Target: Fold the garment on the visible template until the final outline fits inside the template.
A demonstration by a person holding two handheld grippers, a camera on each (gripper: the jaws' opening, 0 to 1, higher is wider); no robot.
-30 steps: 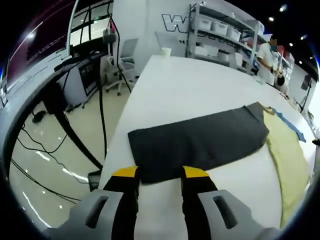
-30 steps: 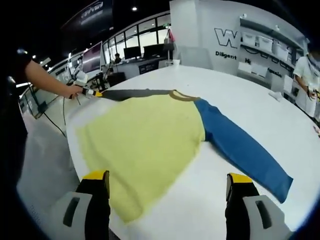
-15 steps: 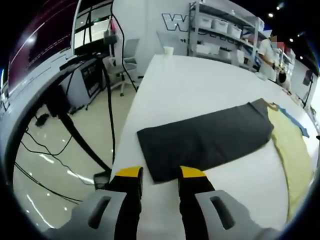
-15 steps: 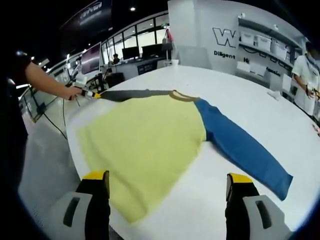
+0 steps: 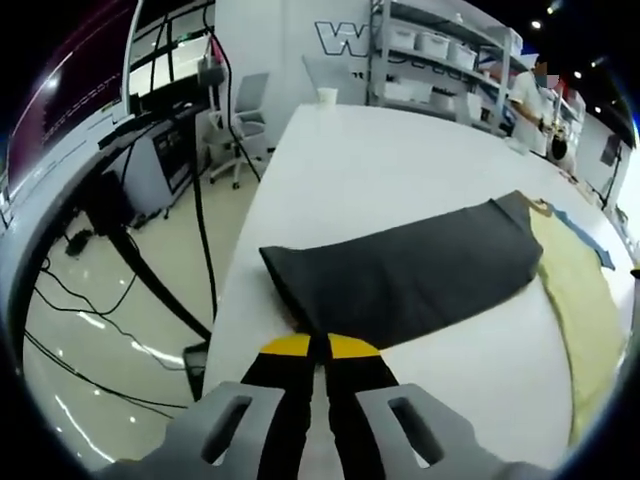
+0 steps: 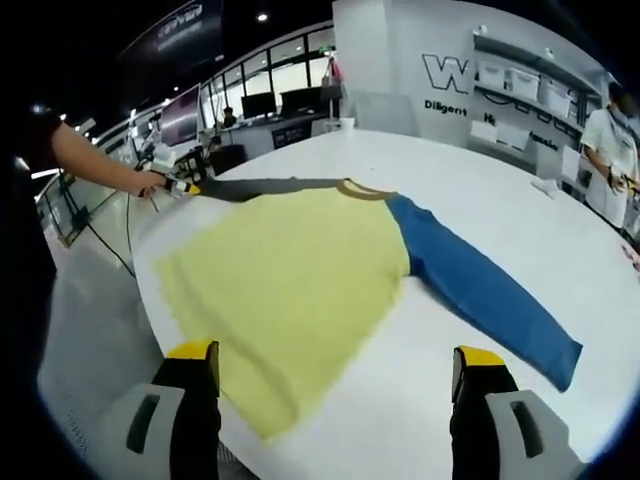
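Workspace: a white table (image 6: 480,200) carries the garment (image 6: 290,280) laid flat; no template outline can be made out on the table surface in either view.

Containers: pale storage bins (image 5: 432,42) sit on a metal shelving unit (image 5: 400,60) beyond the far end of the table; their contents cannot be determined; a white cup (image 5: 327,96) stands at the far table edge, contents not visible.

Garment: yellow body, dark grey sleeve (image 5: 400,275) on one side, blue sleeve (image 6: 480,290) on the other, olive collar (image 6: 362,188) at the far side in the right gripper view; both sleeves are spread outward, so the long axis runs sleeve end to sleeve end across the table; the hem lies nearest the right gripper, close to the table edge.

Left gripper (image 5: 310,346): jaws drawn together with yellow tips meeting, clamped on the cuff end of the dark grey sleeve near the table edge; in the right gripper view it appears at the far left (image 6: 178,186), held by a person's hand (image 6: 150,180).

Right gripper (image 6: 335,365): jaws spread wide apart, holding nothing, positioned over the hem region of the yellow body.

Surroundings: an office chair (image 5: 245,115) and cables (image 5: 100,330) on the floor beside the table; a person in white (image 6: 612,135) stands by the shelving; monitors (image 6: 270,102) line a desk behind; nothing lies on the garment.
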